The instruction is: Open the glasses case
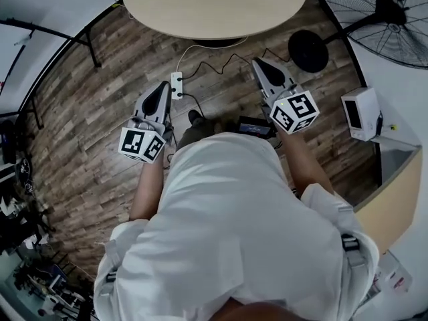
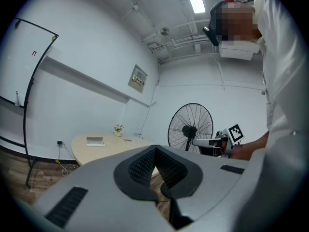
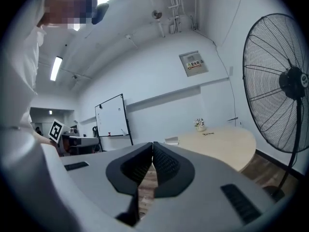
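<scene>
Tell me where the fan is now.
The fan stands at the head view's top right, on the floor right of the table and ahead of the right gripper.

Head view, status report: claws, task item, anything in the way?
Left claw shut, empty. Right claw shut, empty. Glasses case not identifiable in any view. Both short of the table; power strip on the floor between.

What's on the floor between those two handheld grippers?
In the head view, a white power strip and a dark shoe show on the wood floor between the left gripper and right gripper.
</scene>
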{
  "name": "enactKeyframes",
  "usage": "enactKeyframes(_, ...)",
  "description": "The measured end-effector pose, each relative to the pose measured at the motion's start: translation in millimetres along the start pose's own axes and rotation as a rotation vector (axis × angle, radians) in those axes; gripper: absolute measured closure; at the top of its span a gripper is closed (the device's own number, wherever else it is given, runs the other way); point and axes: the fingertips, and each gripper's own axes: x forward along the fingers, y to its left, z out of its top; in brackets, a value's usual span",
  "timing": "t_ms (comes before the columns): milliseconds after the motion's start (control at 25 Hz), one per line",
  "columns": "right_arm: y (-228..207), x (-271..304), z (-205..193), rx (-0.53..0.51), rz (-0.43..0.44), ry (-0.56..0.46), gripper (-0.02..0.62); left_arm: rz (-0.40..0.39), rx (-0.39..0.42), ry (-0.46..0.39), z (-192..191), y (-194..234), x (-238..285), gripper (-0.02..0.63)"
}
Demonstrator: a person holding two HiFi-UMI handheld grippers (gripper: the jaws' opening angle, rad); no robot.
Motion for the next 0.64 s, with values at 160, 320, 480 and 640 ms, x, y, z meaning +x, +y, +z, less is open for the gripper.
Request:
enactKeyframes(160,6.0,-25.1,-4.3,0.012,0.039,-0.008,0.571,-0.013,0.011,-0.004,-10.6,-31.8,1.2,0.594)
enactKeyframes(320,7.3,-38.3,-2.1,-0.015,0.046,-0.012,0.571,-0.004,0.018,0.001,-12.5,-51.4,6.6,0.594)
enactKeyframes(480,6.6,-47.2,-1.0,-0.028,0.040,-0.016,0.571,0.018,0.041,-0.016,-6.7,-62.1,7.0,0.594)
enactKeyframes(640,5.5,-50.0,-1.8,-0.044,0.023,-0.009,0.571,0.033,0.060,-0.039,-5.2,-62.0,6.2,0.594)
